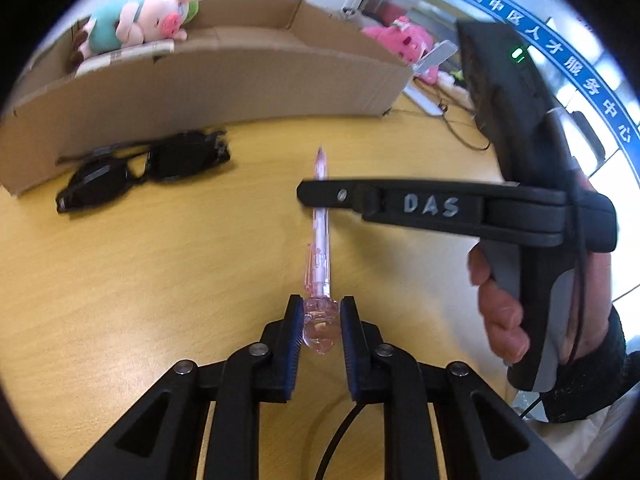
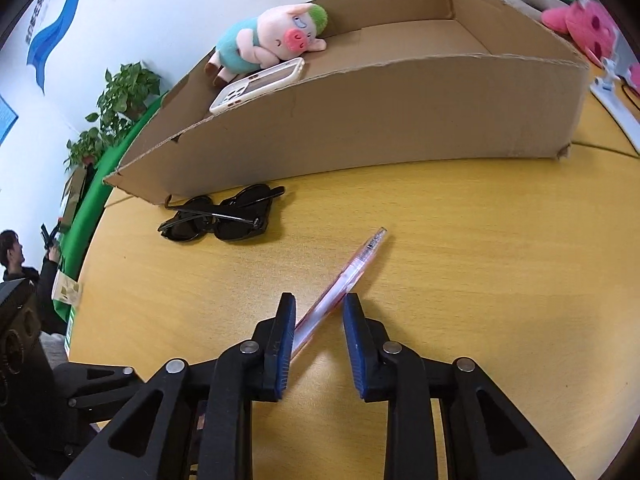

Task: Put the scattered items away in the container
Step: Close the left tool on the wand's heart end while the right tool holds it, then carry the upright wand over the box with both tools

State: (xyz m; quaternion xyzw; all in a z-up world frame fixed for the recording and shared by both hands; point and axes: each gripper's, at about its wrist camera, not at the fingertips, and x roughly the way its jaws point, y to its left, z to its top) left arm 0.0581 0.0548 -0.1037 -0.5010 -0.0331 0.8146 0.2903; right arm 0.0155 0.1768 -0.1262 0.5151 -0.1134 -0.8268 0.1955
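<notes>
A pink see-through pen [image 1: 321, 240] lies on the yellow table; it also shows in the right wrist view [image 2: 344, 280]. My left gripper [image 1: 319, 320] is open with the pen's cap end between its blue pads, not clamped. My right gripper [image 2: 319, 320] is open and straddles the pen's middle; in the left wrist view it reaches in from the right over the pen [image 1: 316, 194]. Black sunglasses [image 1: 144, 172] [image 2: 224, 216] lie folded by the front wall of the cardboard box [image 1: 224, 80] [image 2: 400, 120]. In the box are a plush pig [image 2: 268, 40] and a white phone-like device [image 2: 256, 86].
A pink plush toy [image 1: 400, 40] [image 2: 584, 24] sits behind the box to the right. White items and a cable [image 1: 452, 120] lie on the table's far right. Potted plants [image 2: 120, 104] and a person [image 2: 16, 256] are beyond the table's left edge.
</notes>
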